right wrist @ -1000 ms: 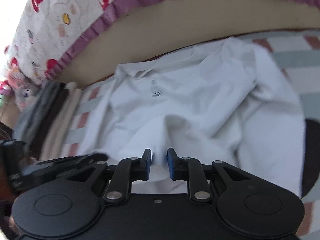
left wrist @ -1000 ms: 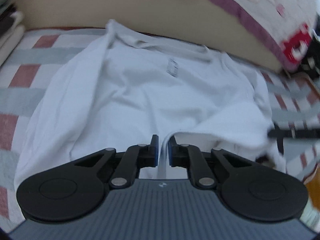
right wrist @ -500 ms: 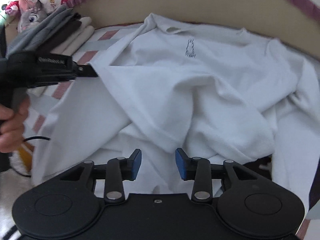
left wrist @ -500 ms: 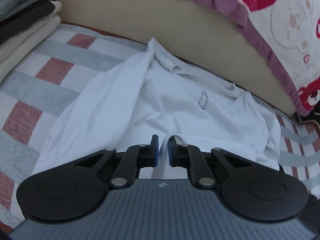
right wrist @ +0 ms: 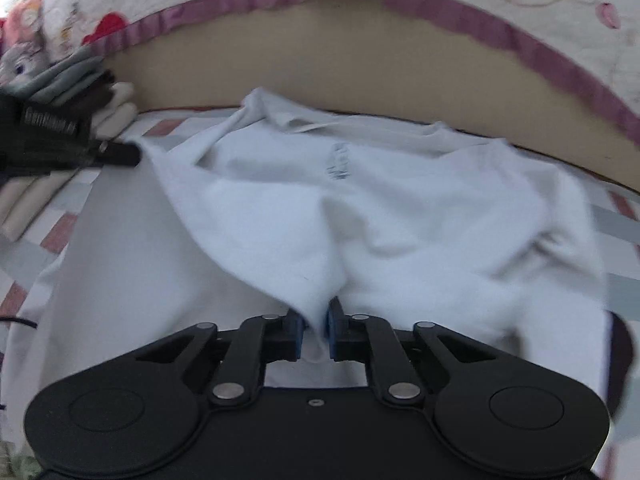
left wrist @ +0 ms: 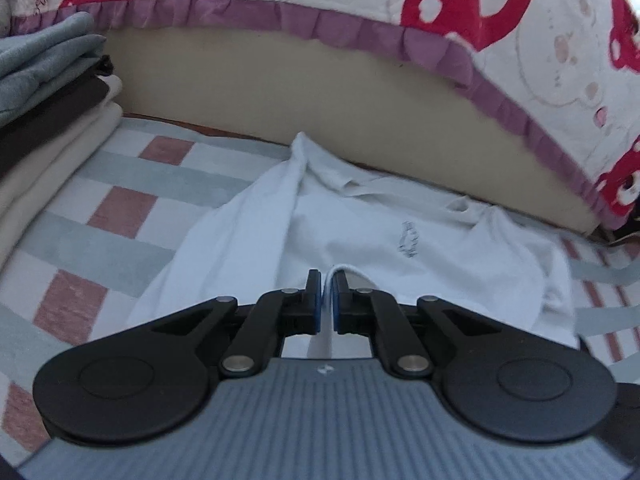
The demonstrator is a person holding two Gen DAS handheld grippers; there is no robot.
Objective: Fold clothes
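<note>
Left gripper (left wrist: 327, 300): black linkage arms, blue pads, jaws clamped together on a thin hemmed edge of the white soft-knit cotton T-shirt (left wrist: 360, 232); the hem loops up over the right pad as a rounded white cord-like fold. In the right wrist view this same gripper (right wrist: 134, 155) enters from the left, its tip pinching the shirt's edge and drawing it into a taut ridge.

Right gripper (right wrist: 315, 330): same build, blue pads (right wrist: 296, 330); jaws closing, a bunched pleat of the shirt (right wrist: 380, 208) gathered between them, fabric funnelling down into the gap.

The shirt lies crumpled on a checked bed cover (left wrist: 120, 208) of pale grey-green, white and dull red squares with a slightly nubby weave. Collar end faces the far side; a small dark printed mark (left wrist: 409, 240) sits on the chest. Surface is matte, with soft creases.

Beyond: a plain beige padded bolster (left wrist: 280, 92), smooth. Above it, a cream quilted cover with red cartoon prints and a purple ruffled trim (left wrist: 360, 24). Far left: a stack of folded garments (left wrist: 44, 112), grey-blue over dark brown over cream.
</note>
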